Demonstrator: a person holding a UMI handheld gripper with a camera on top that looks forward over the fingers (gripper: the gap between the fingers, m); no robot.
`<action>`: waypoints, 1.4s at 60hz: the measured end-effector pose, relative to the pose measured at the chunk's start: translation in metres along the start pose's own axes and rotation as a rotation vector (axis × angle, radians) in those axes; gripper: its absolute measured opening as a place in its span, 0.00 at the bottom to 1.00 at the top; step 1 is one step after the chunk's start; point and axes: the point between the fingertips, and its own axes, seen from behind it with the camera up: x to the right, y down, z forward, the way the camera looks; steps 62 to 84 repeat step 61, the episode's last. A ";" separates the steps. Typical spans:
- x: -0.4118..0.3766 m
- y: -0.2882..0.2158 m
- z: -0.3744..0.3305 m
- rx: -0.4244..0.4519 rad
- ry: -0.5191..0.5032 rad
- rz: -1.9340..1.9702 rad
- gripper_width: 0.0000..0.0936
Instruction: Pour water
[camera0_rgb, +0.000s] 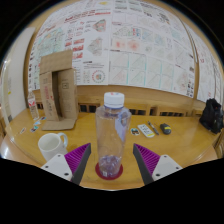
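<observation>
A clear plastic bottle (112, 130) with a white cap stands upright on a red round coaster (101, 173) on the wooden table (180, 145). My gripper (111, 153) is open. The bottle stands between the fingers, with a gap showing at each side between it and the purple pads (78, 160). A white cup (52, 146) stands on the table to the left of the left finger.
A cardboard box (57, 90) stands upright at the back left of the table. Small flat items (147, 130) and a dark small object (166, 129) lie beyond the right finger. A black bag (211, 115) sits at the far right. Posters (120, 45) cover the wall behind.
</observation>
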 end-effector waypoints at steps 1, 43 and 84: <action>0.001 -0.001 -0.005 0.000 0.006 0.000 0.92; -0.081 0.049 -0.383 -0.030 0.109 -0.026 0.91; -0.075 0.054 -0.426 -0.021 0.137 0.007 0.90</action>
